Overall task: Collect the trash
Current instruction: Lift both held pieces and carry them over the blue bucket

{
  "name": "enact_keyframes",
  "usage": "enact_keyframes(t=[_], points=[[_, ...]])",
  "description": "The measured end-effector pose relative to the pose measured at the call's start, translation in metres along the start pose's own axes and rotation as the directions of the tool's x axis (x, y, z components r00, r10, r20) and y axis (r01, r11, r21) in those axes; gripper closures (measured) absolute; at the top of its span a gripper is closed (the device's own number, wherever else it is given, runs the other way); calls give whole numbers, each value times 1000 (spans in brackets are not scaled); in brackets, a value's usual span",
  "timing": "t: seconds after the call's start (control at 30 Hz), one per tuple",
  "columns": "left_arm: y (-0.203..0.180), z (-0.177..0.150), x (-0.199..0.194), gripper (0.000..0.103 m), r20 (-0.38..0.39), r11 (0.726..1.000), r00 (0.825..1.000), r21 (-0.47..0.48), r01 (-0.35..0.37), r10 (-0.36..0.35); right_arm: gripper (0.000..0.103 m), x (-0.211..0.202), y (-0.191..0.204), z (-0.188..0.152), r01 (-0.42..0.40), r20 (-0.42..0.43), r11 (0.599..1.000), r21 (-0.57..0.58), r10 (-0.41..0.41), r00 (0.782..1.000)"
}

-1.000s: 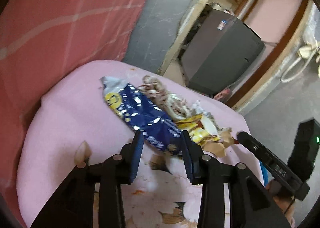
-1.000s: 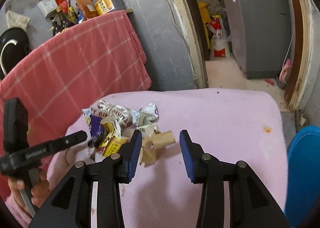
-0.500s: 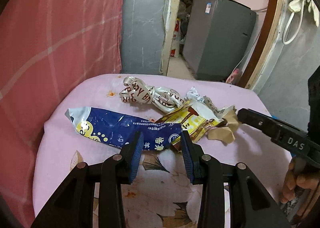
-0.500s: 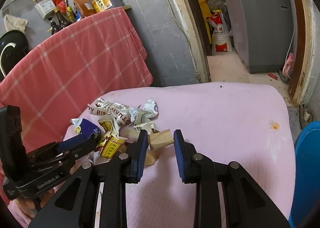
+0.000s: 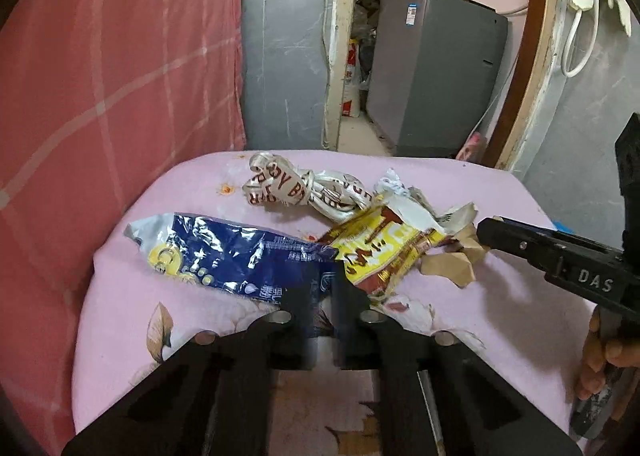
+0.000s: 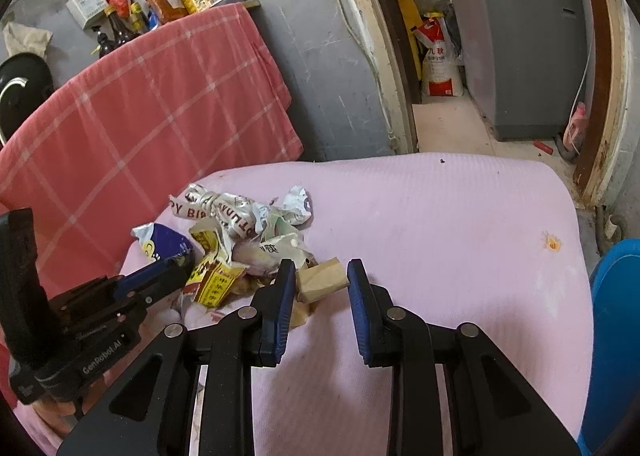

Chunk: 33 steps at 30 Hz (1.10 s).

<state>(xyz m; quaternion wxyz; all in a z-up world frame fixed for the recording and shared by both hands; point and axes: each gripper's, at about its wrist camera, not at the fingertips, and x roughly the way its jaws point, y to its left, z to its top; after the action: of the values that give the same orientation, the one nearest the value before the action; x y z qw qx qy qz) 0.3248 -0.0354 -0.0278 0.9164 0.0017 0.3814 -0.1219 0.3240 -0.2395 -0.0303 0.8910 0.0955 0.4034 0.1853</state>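
Several pieces of trash lie heaped on the pink-covered tabletop [image 6: 440,207], and as far as I can judge none has been carried off yet; the blue bin [image 6: 616,336] at my right edge shows nothing inside from here. My left gripper [image 5: 320,296] has just snapped its jaws together on the near end of the blue snack wrapper [image 5: 224,252], so that piece is pinched but still resting on the cloth. My right gripper [image 6: 318,288] has its jaws narrowed around the crumpled brown paper [image 6: 320,276]; the paper sits between the pads, though whether both pads press on it I cannot tell. Left to do: lift both pieces, drop them, then come back for the yellow and red packet [image 5: 384,252] and the twisted white ribbon [image 5: 296,191].

Readable writing: the ribbon carries red capitals, seemingly part of "HAPPY BIRTHDAY". My right gripper's body reads "DAS", my left's "GenRobot.AI". The packets bear Chinese print too small for me to read.
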Motion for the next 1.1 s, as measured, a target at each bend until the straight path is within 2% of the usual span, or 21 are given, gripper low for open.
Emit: enact_keyframes(t=[0.13,0.33,0.5,0.63,0.77,0.83,0.93,1.03,1.1], points=[[2,-4,-14,101,32,1000,999,-10,11,-10,82,-9,3,-7,-7,15,1000,-17,7,1000],[7,-19,-45,102,105,996,992,-52,78,-72,83,-39,11,-27,-18,107,999,-51,23,994],[2,-27,-71,103,180,990,976,-49,135,-124,83,-69,21,-42,-11,217,996,-91,30,976],[-16,-26,-88,103,240,990,961,-12,143,-136,83,-95,27,-47,13,305,994,-110,21,952],[-39,-22,-105,103,318,988,936,26,150,-150,83,-128,32,-50,62,418,990,-128,-3,909],[-51,-17,-113,103,361,986,918,49,158,-165,83,-144,32,-49,100,465,986,-133,-27,885],[-72,-9,-122,103,423,979,883,84,184,-202,83,-167,28,-48,141,527,982,-127,-53,848],[-96,-2,-130,103,481,973,847,133,186,-228,83,-193,19,-48,207,597,972,-111,-101,796],[-111,1,-136,103,504,969,828,157,192,-246,83,-207,13,-48,251,626,963,-99,-135,768]])
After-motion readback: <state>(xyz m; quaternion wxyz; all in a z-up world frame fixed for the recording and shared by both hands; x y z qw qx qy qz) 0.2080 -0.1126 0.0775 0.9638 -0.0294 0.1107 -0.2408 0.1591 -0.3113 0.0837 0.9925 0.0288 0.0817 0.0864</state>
